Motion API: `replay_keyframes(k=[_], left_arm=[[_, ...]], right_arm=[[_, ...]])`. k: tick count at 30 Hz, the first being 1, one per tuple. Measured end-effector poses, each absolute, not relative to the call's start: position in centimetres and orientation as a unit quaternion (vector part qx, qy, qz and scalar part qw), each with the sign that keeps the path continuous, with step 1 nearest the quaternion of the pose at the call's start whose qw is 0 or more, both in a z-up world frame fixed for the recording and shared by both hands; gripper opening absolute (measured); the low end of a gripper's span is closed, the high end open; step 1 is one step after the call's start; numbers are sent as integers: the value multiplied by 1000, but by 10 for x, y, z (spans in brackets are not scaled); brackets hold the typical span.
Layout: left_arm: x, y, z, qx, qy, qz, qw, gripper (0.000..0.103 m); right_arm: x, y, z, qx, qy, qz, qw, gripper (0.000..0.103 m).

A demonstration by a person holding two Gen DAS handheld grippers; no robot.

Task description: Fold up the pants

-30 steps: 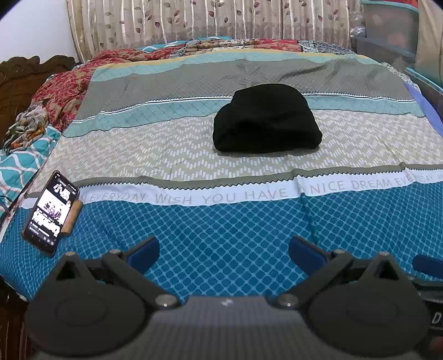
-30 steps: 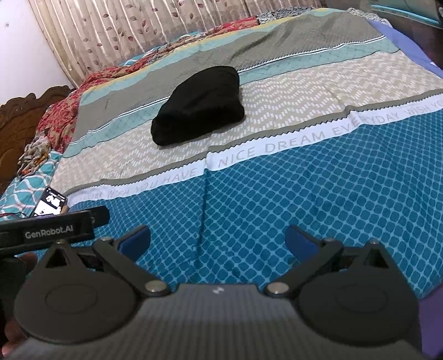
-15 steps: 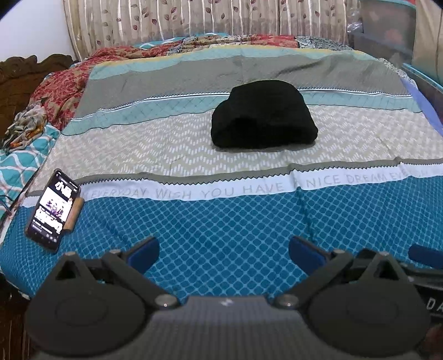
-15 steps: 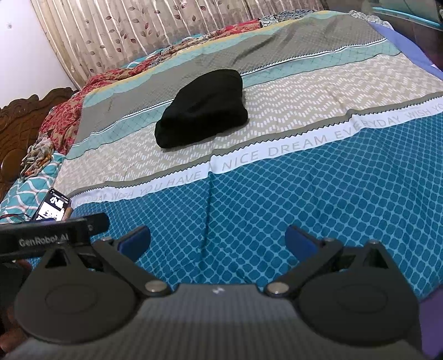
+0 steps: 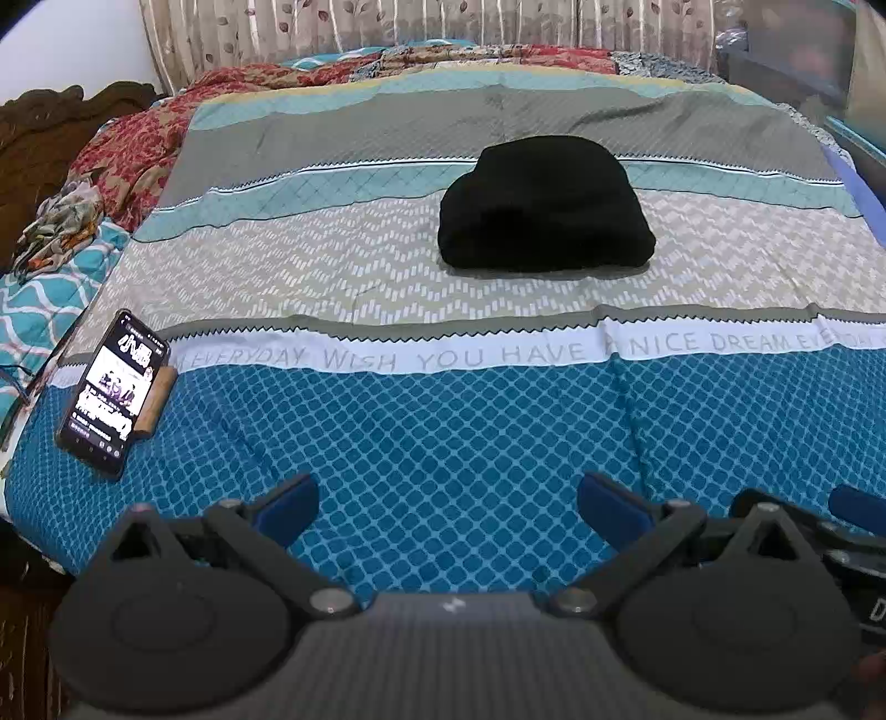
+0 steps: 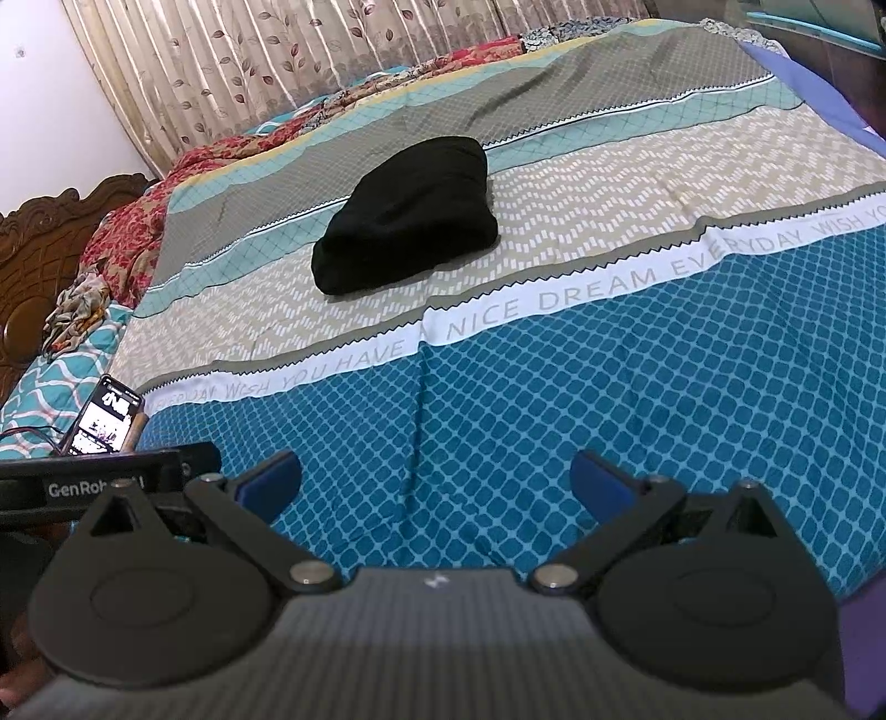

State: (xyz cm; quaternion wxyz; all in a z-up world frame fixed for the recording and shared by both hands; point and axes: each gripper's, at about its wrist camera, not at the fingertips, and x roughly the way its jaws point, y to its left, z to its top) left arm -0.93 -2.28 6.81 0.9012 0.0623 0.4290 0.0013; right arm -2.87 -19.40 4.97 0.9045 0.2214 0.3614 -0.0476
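Note:
Black pants [image 5: 545, 207] lie folded in a compact bundle on the bed's middle, on the beige and teal stripes; they also show in the right wrist view [image 6: 407, 219]. My left gripper [image 5: 447, 507] is open and empty, held over the blue patterned part of the bedspread well short of the pants. My right gripper [image 6: 434, 487] is open and empty too, over the same blue area near the bed's front edge. The left gripper's body [image 6: 105, 487] shows at the left of the right wrist view.
A lit phone [image 5: 113, 393] lies near the bed's front left corner, also in the right wrist view [image 6: 105, 421]. Red floral bedding [image 5: 133, 155] and a carved wooden headboard [image 6: 39, 249] are at the left. Curtains [image 5: 360, 22] hang behind. Storage boxes [image 5: 797, 61] stand at the far right.
Both grippers have drawn back slightly and shifted a little; the pants appear a touch farther. Both stay open and empty. The pants have not moved.

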Motion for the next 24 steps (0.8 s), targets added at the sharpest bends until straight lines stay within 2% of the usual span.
replay_keyframes(k=[24], left_arm=[[-3, -22, 51, 72, 459, 11, 886, 103]], right_arm=[[-25, -193, 43, 229, 375, -46, 897, 103]])
